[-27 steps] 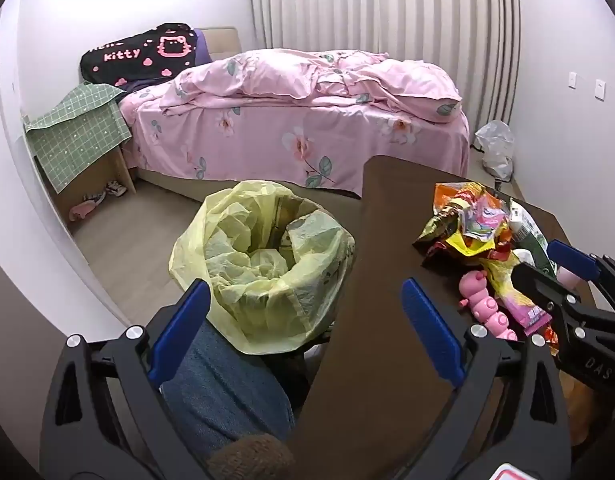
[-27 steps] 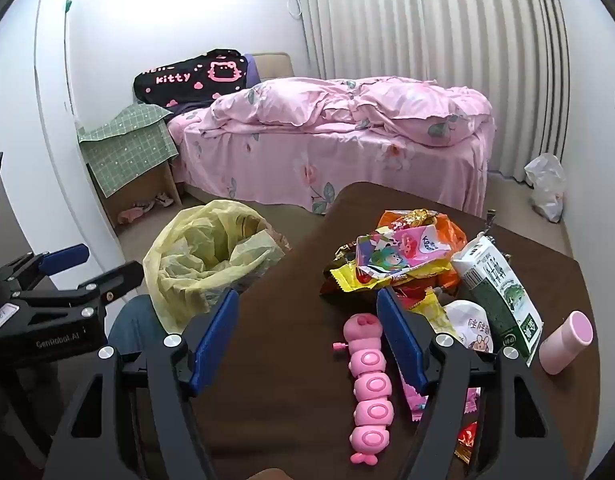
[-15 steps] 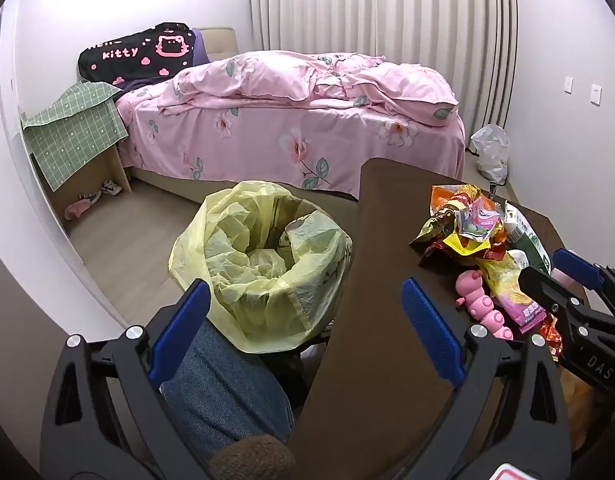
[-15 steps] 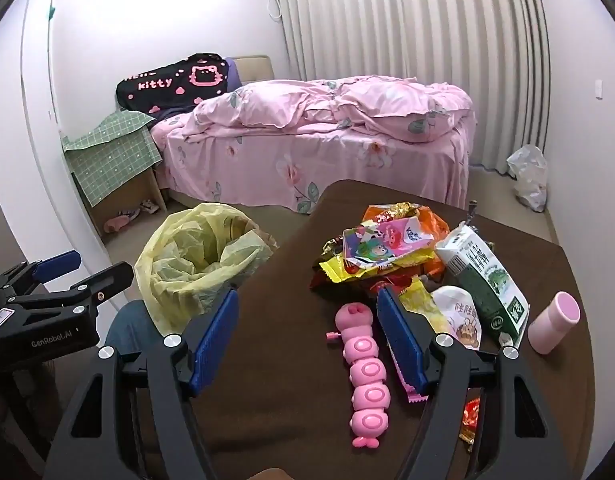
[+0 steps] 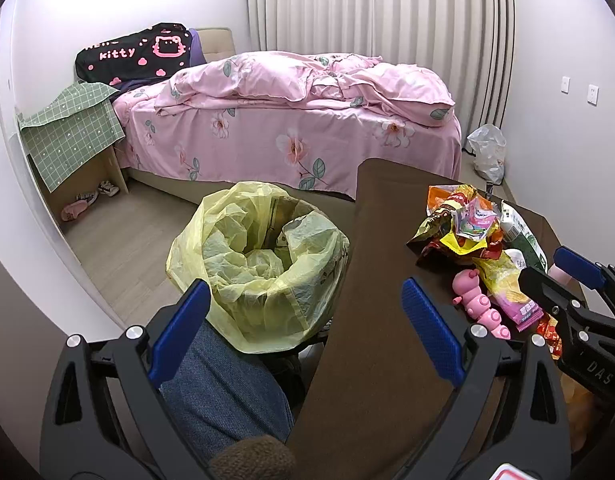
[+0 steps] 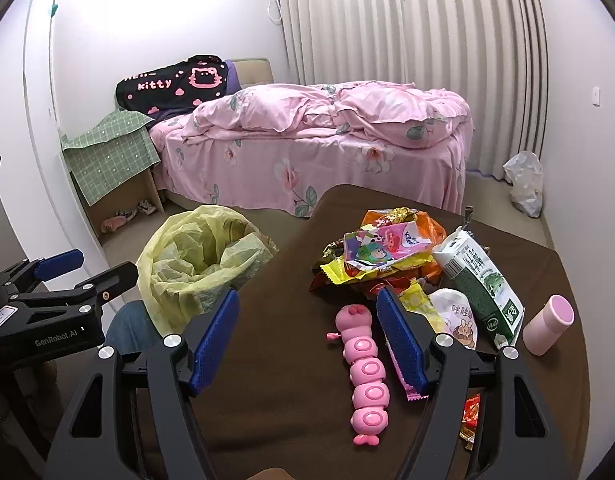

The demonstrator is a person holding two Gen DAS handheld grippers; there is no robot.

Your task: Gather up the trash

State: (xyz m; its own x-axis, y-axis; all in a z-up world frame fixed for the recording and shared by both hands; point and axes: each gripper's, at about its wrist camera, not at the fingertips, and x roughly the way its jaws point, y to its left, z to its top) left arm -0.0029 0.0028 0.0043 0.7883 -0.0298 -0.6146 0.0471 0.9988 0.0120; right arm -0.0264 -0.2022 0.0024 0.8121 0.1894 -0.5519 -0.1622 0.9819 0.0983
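Pink floral bed (image 6: 315,160), white curtains (image 6: 407,32), green checked cloth (image 5: 71,132)

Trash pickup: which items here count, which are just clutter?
Job:
- snack wrappers
- milk carton
- yellow-lined bin

Lying about:
- pink caterpillar toy
- pink cup
- bed
- white bag on the floor

The right hand-held gripper (image 6: 307,336) is a bit farther back and higher than a moment ago. In its own view, more of the brown bench (image 6: 275,400) shows in front of it, and the pink caterpillar toy (image 6: 365,374) sits a little more to the left between its blue pads. In the left view, that gripper has slid toward the right edge, so more of the snack wrappers (image 5: 463,232) can be seen.
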